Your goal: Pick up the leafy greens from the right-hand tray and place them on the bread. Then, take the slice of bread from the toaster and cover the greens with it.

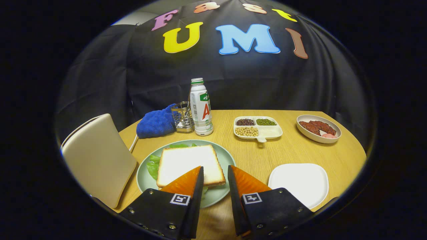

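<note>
Gripper view: bread slice (188, 164) lies on green plate (220, 196), leafy greens (153, 165) peeking out beneath, so covering looks done. Bottom bread probably hidden under it. Right-hand tray (298, 183) bare. Gripper (215, 173) fingers spread, holding nothing, over slice's near edge.

Blue cloth (156, 122), metal holder (182, 117), white bottle (201, 108), divided bean dish (257, 128), bowl of perhaps meat (318, 128)

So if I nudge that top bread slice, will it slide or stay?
The bread slice probably slides: it lies on leafy greens, looking light. It likely flexes if lifted by one edge. The gripper is open, hovering over its near edge.
</note>
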The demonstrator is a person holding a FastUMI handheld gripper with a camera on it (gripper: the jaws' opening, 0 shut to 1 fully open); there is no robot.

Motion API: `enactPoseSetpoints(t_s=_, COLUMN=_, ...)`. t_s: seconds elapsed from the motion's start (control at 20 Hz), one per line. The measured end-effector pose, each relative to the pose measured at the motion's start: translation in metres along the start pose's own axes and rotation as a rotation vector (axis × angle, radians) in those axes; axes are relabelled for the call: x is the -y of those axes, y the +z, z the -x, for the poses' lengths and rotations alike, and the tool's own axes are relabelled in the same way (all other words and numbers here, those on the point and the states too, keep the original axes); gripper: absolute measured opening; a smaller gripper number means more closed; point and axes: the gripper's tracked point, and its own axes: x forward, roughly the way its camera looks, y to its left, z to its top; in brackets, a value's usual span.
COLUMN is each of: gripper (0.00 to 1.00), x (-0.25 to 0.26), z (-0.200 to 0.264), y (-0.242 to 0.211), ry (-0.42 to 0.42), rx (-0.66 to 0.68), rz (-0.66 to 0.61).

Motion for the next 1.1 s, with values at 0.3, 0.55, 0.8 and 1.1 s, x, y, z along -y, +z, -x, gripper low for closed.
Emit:
enactPoseSetpoints(t_s=0.3, gripper=0.42, x=0.013, z=0.014, y=0.017, ry=-0.009, rx=0.059, rz=0.001)
enactPoseSetpoints(t_s=0.55, gripper=0.42, x=0.030, z=0.031, y=0.029, ry=-0.018, rx=0.097, rz=0.005)
enactPoseSetpoints(t_s=0.8, gripper=0.43, x=0.062, z=0.050, y=0.042, ry=-0.056, rx=0.142, rz=0.020)
enactPoseSetpoints(t_s=1.1, gripper=0.42, x=0.126, z=0.082, y=0.058, ry=-0.138, rx=0.235, rz=0.070)
